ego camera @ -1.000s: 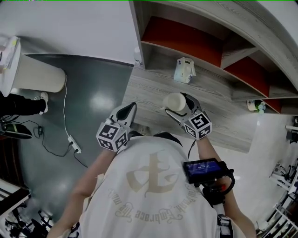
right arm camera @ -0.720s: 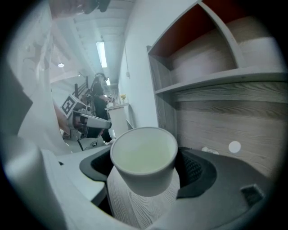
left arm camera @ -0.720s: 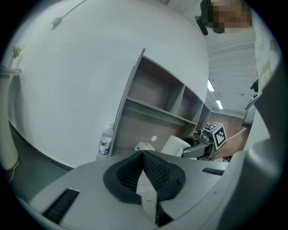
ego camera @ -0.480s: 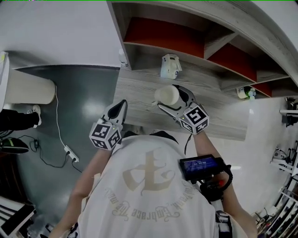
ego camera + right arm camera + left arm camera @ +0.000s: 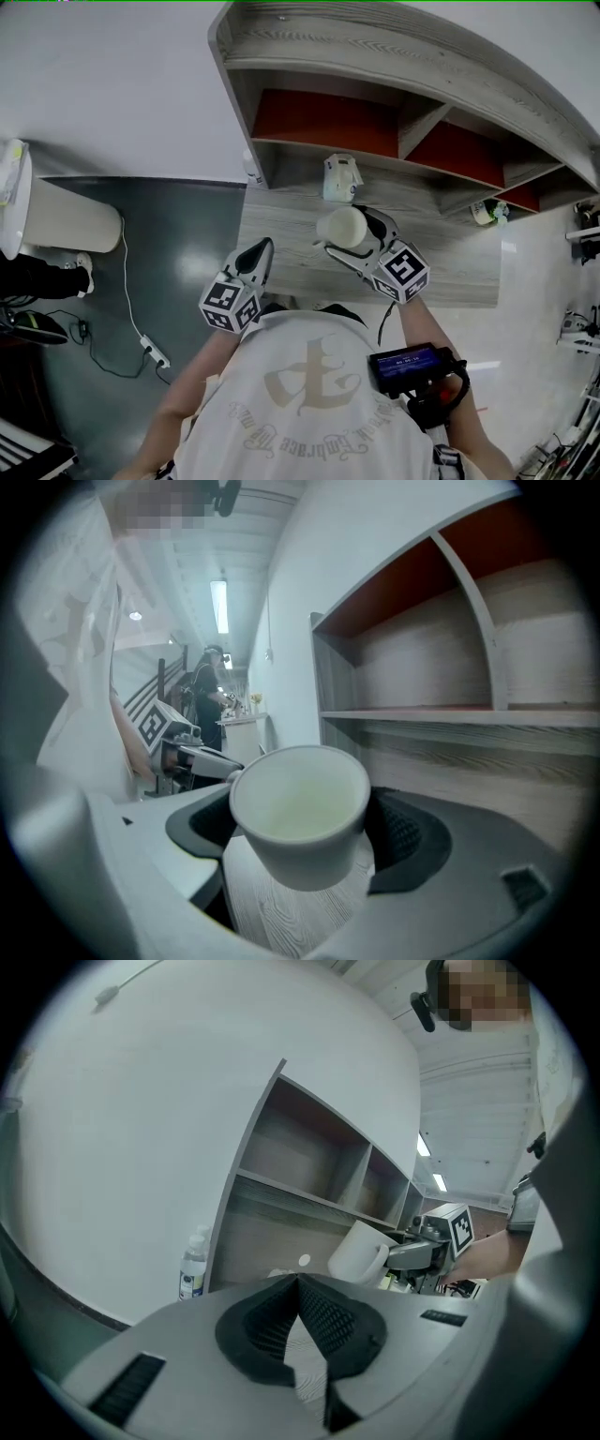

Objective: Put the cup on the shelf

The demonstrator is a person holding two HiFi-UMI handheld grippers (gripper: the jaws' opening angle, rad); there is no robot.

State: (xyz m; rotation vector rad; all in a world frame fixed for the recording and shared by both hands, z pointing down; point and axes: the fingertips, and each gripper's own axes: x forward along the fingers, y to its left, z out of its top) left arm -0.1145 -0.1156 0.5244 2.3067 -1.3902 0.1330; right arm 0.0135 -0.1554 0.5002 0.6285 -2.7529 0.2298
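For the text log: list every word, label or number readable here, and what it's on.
Nothing can be quoted reliably.
shirt: arched lettering under an emblem, upside down and too blurred to read.
screen by the right forearm: blue lines, too small.
bottle: label too small.

one cup, two grippers, one bottle, one shelf.

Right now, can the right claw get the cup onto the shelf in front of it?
Probably yes. The right claw is shut on the cup, and in the right gripper view the shelf board ahead looks bare, with nothing between the cup and the opening.
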